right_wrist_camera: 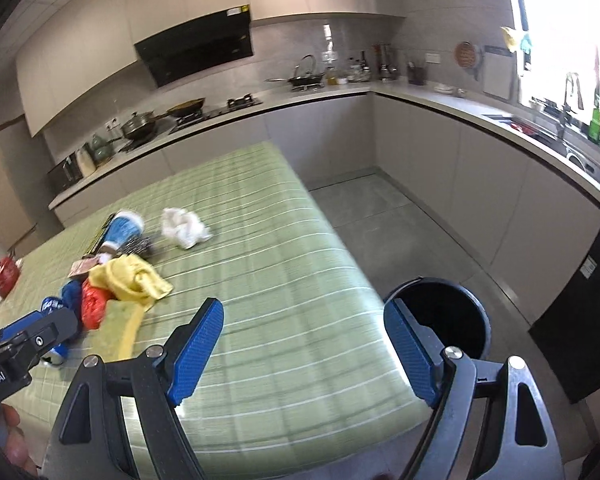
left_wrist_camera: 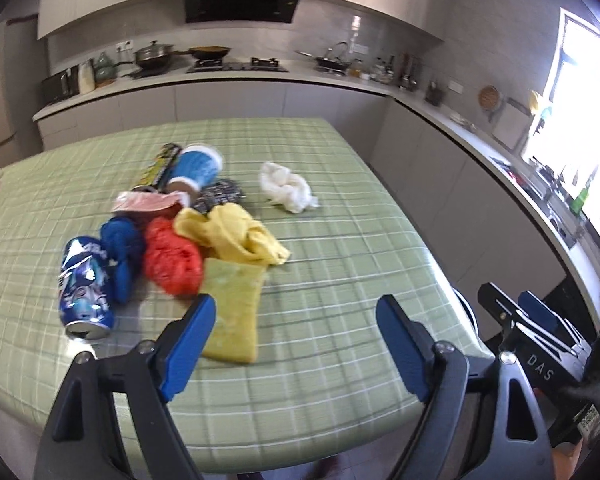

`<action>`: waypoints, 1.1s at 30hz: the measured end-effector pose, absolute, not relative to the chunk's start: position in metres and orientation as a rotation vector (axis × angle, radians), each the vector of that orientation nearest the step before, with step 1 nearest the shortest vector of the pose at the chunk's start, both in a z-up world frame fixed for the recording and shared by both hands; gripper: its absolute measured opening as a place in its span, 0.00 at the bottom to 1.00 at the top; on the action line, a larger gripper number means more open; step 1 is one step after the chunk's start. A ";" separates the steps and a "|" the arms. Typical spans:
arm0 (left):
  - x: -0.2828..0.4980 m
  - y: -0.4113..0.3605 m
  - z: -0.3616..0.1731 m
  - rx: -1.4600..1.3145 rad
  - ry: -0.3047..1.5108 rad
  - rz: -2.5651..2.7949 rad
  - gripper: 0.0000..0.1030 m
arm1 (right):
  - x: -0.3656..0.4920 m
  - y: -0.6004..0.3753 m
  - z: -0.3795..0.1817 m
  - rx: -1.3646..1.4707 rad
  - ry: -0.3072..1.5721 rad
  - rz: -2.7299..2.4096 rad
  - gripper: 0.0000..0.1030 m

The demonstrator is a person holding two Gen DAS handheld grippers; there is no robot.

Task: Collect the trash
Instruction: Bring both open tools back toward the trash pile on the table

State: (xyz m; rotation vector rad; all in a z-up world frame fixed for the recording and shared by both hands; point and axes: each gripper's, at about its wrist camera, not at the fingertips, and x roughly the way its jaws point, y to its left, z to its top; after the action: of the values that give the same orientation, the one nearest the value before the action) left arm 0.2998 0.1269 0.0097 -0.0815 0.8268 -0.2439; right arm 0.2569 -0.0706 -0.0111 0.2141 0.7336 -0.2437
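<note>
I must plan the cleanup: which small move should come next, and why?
Probably lower the left tongs onto the flat yellow-green cloth just ahead: both tongs are open and empty, all trash is on the table, and the bin stands beside it.

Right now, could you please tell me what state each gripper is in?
Left gripper: open, holding nothing.
Right gripper: open, holding nothing.

Ahead of your left claw [left_wrist_camera: 296,312] and to its left lay the trash on the bench [left_wrist_camera: 340,360]: a crushed blue can [left_wrist_camera: 85,284] on its side, blue [left_wrist_camera: 121,246] and red [left_wrist_camera: 172,256] bag wads, a crumpled yellow cloth [left_wrist_camera: 236,234], a flat green sponge cloth [left_wrist_camera: 232,312] nearest, a toppled blue cup [left_wrist_camera: 196,170] and a white tissue wad [left_wrist_camera: 286,187] farther off. The black bin [right_wrist_camera: 460,312] stood open behind your right claw [right_wrist_camera: 304,320].
</note>
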 end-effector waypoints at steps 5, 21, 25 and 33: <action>0.305 0.137 0.012 -0.126 0.810 -0.243 0.81 | 0.268 -0.053 0.006 0.139 0.681 -0.233 0.82; 0.302 0.130 0.020 -0.107 0.802 -0.141 0.81 | 0.308 -0.082 -0.002 0.237 0.671 -0.087 0.82; 0.301 0.129 0.020 -0.106 0.800 -0.119 0.81 | 0.311 -0.079 -0.004 0.221 0.677 -0.056 0.82; 0.298 0.123 0.026 -0.090 0.788 -0.140 0.81 | 0.300 -0.088 -0.004 0.238 0.673 -0.068 0.82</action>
State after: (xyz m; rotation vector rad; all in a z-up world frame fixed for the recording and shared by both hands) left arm 0.2978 0.1228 0.0262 -0.0905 0.7875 -0.1404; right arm 0.2997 -0.0882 -0.0037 0.2384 0.6729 -0.0685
